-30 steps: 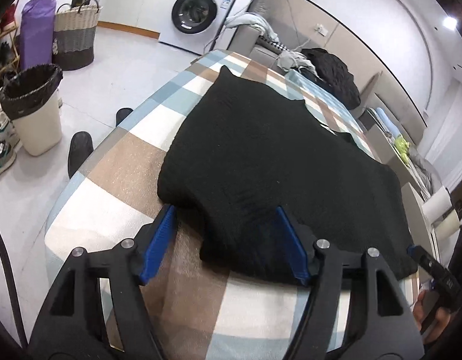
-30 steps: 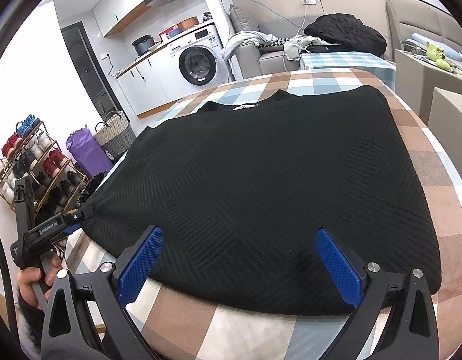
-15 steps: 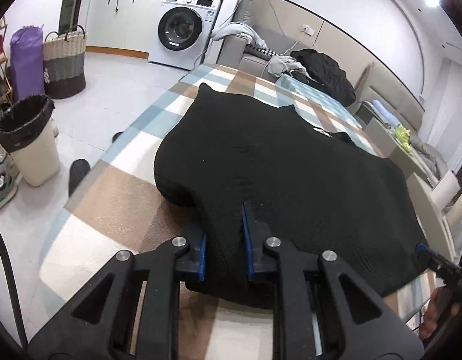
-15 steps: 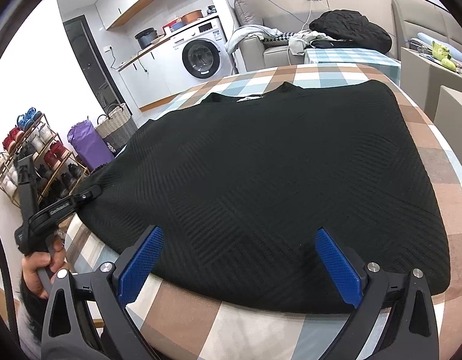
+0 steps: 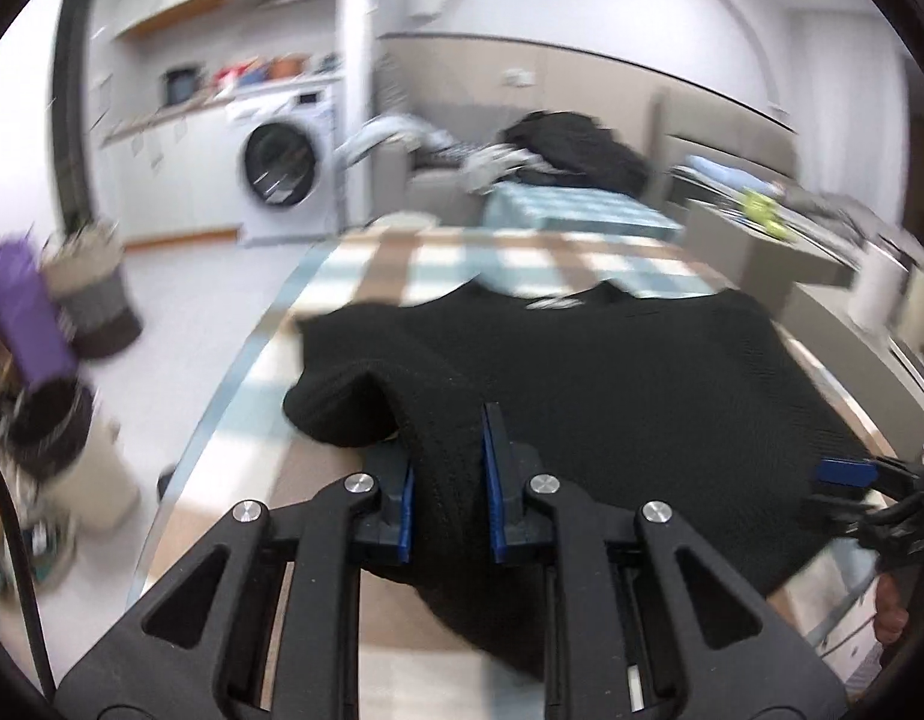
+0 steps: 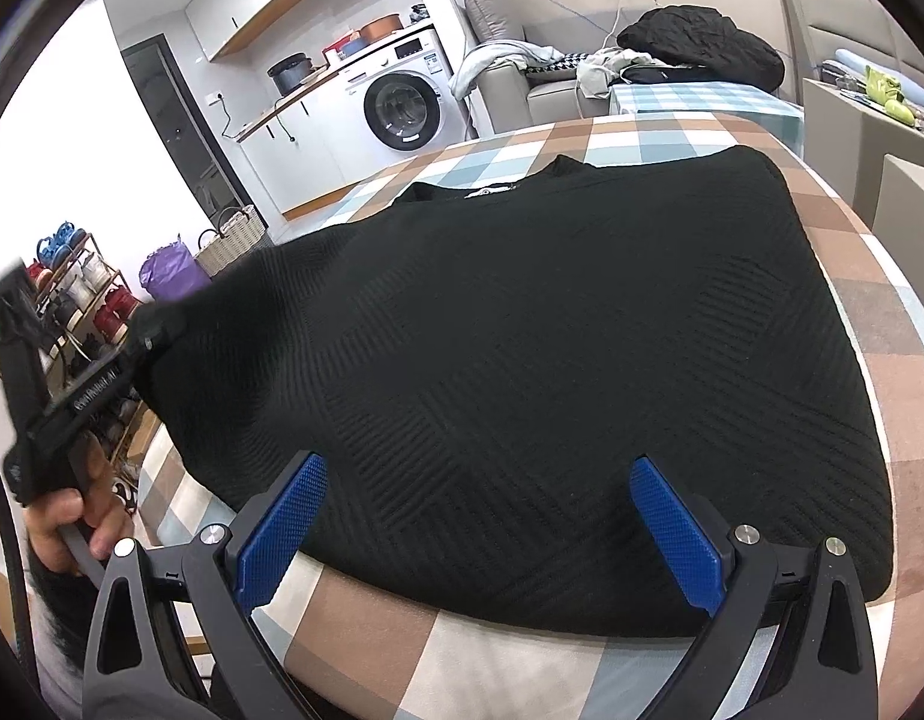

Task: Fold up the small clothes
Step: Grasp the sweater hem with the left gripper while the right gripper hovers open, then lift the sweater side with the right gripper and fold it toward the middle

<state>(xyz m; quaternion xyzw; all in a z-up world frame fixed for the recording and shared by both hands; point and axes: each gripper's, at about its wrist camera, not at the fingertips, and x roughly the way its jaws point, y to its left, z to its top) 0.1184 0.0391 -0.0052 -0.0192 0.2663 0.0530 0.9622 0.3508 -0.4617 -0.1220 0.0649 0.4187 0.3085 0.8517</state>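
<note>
In the left wrist view, the left gripper (image 5: 447, 495) is clamped on a bunched fold at the near edge of the black knit sweater (image 5: 612, 384), its blue pads (image 5: 405, 504) pressing the fabric from both sides after just closing in on it. The pinched fold stands raised above the checked tablecloth (image 5: 462, 258), while the rest of the sweater lies spread across the table. A washing machine (image 5: 285, 165) stands beyond, blurred. In the right wrist view, the right gripper (image 6: 480, 531) hangs over the sweater's near hem with its jaws wide apart, gripping nothing. The sweater (image 6: 522, 360) lies flat, its left corner lifted by the left gripper (image 6: 144, 339).
</note>
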